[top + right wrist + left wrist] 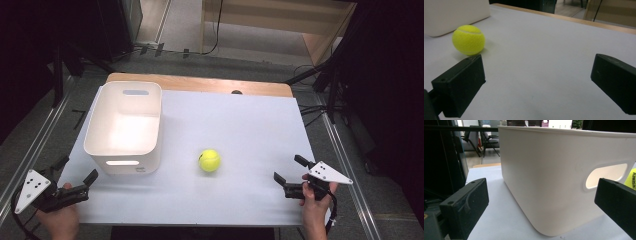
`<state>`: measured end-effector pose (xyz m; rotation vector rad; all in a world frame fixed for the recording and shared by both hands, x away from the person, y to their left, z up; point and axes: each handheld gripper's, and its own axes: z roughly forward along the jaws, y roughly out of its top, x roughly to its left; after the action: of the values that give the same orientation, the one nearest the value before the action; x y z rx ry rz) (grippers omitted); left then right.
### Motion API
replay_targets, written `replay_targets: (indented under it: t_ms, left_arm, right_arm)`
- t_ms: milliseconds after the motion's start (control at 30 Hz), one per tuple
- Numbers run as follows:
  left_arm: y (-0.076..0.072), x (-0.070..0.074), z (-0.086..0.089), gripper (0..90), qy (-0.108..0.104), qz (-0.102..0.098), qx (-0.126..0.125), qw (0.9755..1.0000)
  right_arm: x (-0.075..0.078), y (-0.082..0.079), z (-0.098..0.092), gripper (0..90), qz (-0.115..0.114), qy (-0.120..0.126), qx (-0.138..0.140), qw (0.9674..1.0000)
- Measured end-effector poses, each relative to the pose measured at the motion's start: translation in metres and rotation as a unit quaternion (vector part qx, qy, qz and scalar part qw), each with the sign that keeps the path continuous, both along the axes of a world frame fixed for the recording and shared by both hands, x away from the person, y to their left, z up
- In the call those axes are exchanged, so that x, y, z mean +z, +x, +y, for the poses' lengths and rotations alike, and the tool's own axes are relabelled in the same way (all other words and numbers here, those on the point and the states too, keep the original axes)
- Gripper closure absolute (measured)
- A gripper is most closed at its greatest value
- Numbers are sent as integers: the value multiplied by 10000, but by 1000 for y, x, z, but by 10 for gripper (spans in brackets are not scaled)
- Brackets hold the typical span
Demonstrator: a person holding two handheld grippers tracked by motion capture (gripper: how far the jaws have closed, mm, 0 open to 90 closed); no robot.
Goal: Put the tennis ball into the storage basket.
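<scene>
A yellow tennis ball [209, 160] rests on the white table top [240, 130], just right of a white plastic bin [125, 127] with handle slots. My left gripper [76, 169] is open near the table's front left corner, close to the bin's near wall [554, 180]; a sliver of the ball [631, 178] peeks past the bin. My right gripper [288, 168] is open at the front right, with nothing between its jaws. In the right gripper view the ball [468, 39] lies ahead to the left, beside the bin's corner [454, 15].
The bin looks empty inside. A wooden strip [200, 82] runs along the table's far edge. Metal rails [345, 155] flank the table on both sides, and dark stands and cables sit on the floor beyond.
</scene>
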<state>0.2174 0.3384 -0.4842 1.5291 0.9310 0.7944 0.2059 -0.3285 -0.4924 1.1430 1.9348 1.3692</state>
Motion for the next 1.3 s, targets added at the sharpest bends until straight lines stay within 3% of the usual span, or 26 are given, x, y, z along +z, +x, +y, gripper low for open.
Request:
replay_targets:
  t_ms: [333,1300]
  left_arm:
    - [0,0,-1,0,54,-3,29,10000]
    - [0,0,-1,0,92,-9,29,10000]
  right_arm:
    - [8,14,19,0,67,-69,311,9995]
    - [26,47,51,0,295,-294,676,9968]
